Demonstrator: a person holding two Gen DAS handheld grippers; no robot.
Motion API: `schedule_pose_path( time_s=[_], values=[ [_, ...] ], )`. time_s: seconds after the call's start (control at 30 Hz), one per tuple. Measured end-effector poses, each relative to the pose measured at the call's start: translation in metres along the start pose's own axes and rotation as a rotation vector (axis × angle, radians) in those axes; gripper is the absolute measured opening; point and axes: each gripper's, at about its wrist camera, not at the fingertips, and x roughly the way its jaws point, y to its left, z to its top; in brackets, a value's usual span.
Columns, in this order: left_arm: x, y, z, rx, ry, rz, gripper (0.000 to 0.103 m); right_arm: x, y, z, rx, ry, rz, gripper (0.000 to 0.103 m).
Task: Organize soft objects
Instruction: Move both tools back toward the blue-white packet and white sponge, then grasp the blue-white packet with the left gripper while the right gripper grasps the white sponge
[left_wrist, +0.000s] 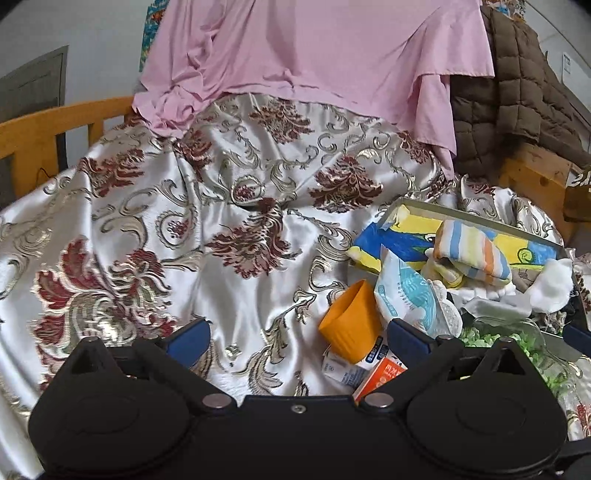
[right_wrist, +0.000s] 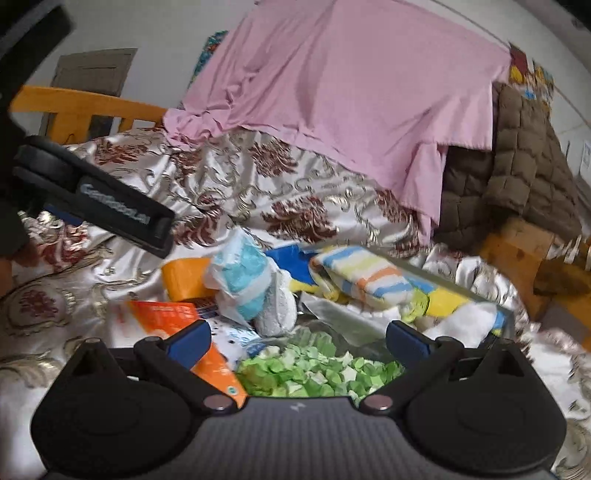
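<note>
Green paper bits between fingers, striped towel beyond

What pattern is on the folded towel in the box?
The folded towel has blue, orange, yellow and white stripes, clearest in the left wrist view.

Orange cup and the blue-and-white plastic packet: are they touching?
Touching. In the left wrist view the packet leans against the orange cup's rim with no gap; the right wrist view agrees, though blurred.

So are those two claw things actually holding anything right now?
No. The left gripper and the right gripper are both open, with nothing between their fingers; the pile of soft things lies untouched beyond them.
</note>
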Motion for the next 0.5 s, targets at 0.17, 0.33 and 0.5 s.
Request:
schedule_pose_path(
  time_s=[0.17, 0.33, 0.5],
  values=[
    [0.012, -0.003, 0.006, -0.035, 0.01, -0.082, 0.102, 0.024, -0.027, 0.001, 0.105, 0.047, 0.005, 0.103],
    [0.018, -0.015, 0.018, -0.007, -0.008, -0.186, 0.102, 0.032, -0.045, 0.002, 0.155, 0.03, 0.013, 0.102],
    [0.04, -0.029, 0.033, 0.054, 0.015, -0.237, 0.102, 0.03, -0.048, 0.008, 0.147, 0.0, 0.024, 0.102]
  ],
)
